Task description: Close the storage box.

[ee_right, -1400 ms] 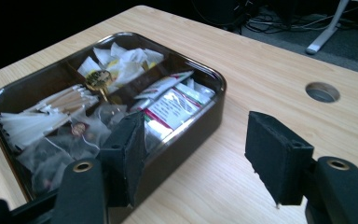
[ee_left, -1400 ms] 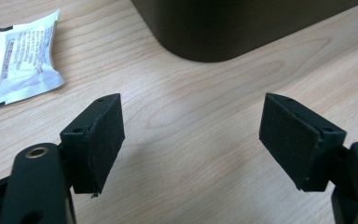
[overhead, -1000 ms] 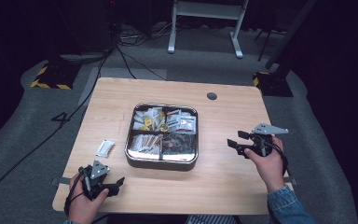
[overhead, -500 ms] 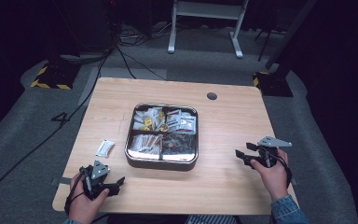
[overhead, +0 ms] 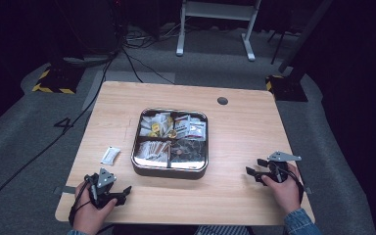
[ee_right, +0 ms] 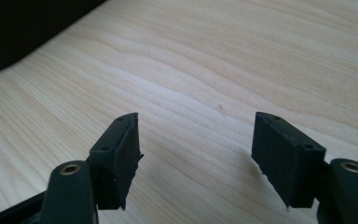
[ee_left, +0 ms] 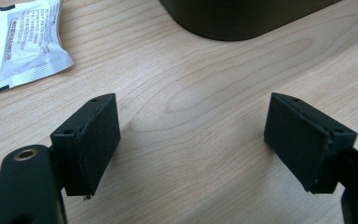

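On pale wood-grain table [overhead: 245, 127] | crinkled white sachet [overhead: 110, 155] | square metal tray [overhead: 139, 166]

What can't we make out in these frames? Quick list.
- Print on the white packet: left gripper view, too small and blurred; its top corner is cut by the frame edge.
- Contents of the tray: high view, too small to name beyond mixed small packets.
- Tray in the left gripper view: top edge cuts it, so just the dark outer wall shows.
- Room beyond the table: high view, too dark.

Your left gripper [overhead: 120, 195] rests low with jaws wide, while your right gripper [overhead: 256, 170], jaws just opening, holds nothing.
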Demonstrator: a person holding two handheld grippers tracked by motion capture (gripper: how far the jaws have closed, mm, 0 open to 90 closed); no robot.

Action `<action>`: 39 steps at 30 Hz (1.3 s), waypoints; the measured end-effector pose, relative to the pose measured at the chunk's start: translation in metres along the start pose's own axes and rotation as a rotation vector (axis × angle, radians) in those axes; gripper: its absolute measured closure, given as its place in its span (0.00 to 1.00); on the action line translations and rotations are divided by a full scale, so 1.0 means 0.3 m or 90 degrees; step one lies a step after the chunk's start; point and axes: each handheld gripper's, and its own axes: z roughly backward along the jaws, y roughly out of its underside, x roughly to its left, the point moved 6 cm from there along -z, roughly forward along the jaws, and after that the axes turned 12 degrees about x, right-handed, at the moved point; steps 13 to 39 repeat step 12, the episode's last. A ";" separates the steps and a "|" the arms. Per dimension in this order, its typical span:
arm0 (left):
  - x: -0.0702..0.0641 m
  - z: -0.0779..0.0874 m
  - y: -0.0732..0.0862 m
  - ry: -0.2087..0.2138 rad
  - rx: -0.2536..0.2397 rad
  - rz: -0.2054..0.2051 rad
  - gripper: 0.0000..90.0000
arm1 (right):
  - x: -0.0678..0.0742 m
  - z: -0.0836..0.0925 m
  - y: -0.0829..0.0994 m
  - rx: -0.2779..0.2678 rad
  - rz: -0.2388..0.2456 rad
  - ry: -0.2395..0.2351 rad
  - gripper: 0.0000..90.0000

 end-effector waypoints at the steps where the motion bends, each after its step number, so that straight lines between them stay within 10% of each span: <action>1: 0.000 0.000 0.000 0.000 0.000 0.000 0.21 | -0.001 -0.006 0.005 0.006 0.004 0.004 0.35; 8: 0.000 0.000 0.000 -0.001 -0.001 0.001 0.21 | 0.001 -0.029 0.009 0.011 0.045 0.038 0.25; 39: 0.000 0.000 0.000 -0.001 -0.001 0.001 0.21 | 0.003 -0.035 0.003 0.012 0.043 0.038 0.22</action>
